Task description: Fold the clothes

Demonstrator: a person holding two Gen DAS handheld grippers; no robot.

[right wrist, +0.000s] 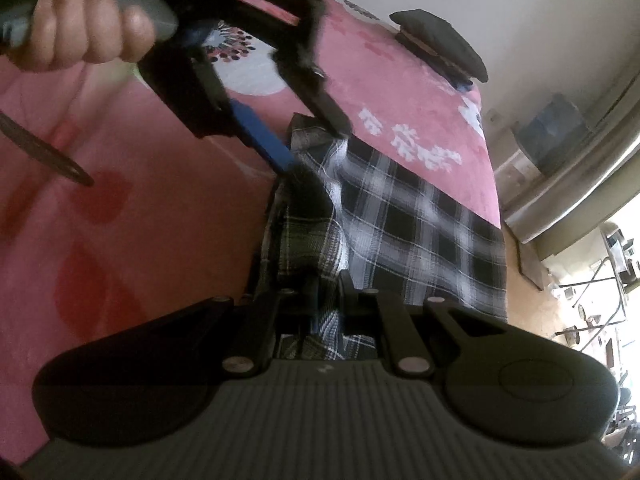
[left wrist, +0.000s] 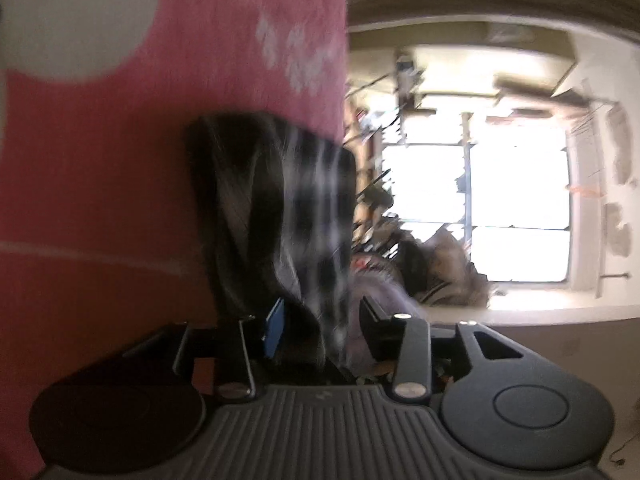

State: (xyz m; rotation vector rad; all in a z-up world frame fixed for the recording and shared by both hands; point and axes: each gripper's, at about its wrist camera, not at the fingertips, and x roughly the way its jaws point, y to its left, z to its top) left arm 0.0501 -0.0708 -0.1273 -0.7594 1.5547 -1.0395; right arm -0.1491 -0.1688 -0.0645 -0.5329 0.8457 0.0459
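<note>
1. My right gripper [right wrist: 326,294] is clamped tight on a bunched fold of the black-and-white plaid shirt [right wrist: 420,224]; in the right wrist view the cloth is pinched between the two black fingers at about 6 o'clock from the frame's centre.
2. The plaid shirt lies on a pink bedspread [right wrist: 140,208] with white flower prints. It spreads from my right gripper up toward 1 o'clock, its far edge along the side of the bed.
3. My left gripper [right wrist: 316,148] sits at the shirt's upper corner, at about 11 o'clock in the right wrist view. Its jaws stand apart, one blue-padded finger [right wrist: 260,136] low against the fabric, the other black finger above it.
4. In the left wrist view, which is blurred, the left gripper [left wrist: 320,320] has cloth hanging loosely between its spread fingers; the pads do not press on it.
5. My left hand [right wrist: 80,28] wraps the grey handle of that gripper at 10 o'clock in the right wrist view.
6. A dark folded garment [right wrist: 440,44] rests on the bedspread at 1 o'clock, well apart from the shirt, near the wall.
7. A bright window [left wrist: 480,208] fills the 3 o'clock side of the left wrist view, with cluttered shelves beside it.
</note>
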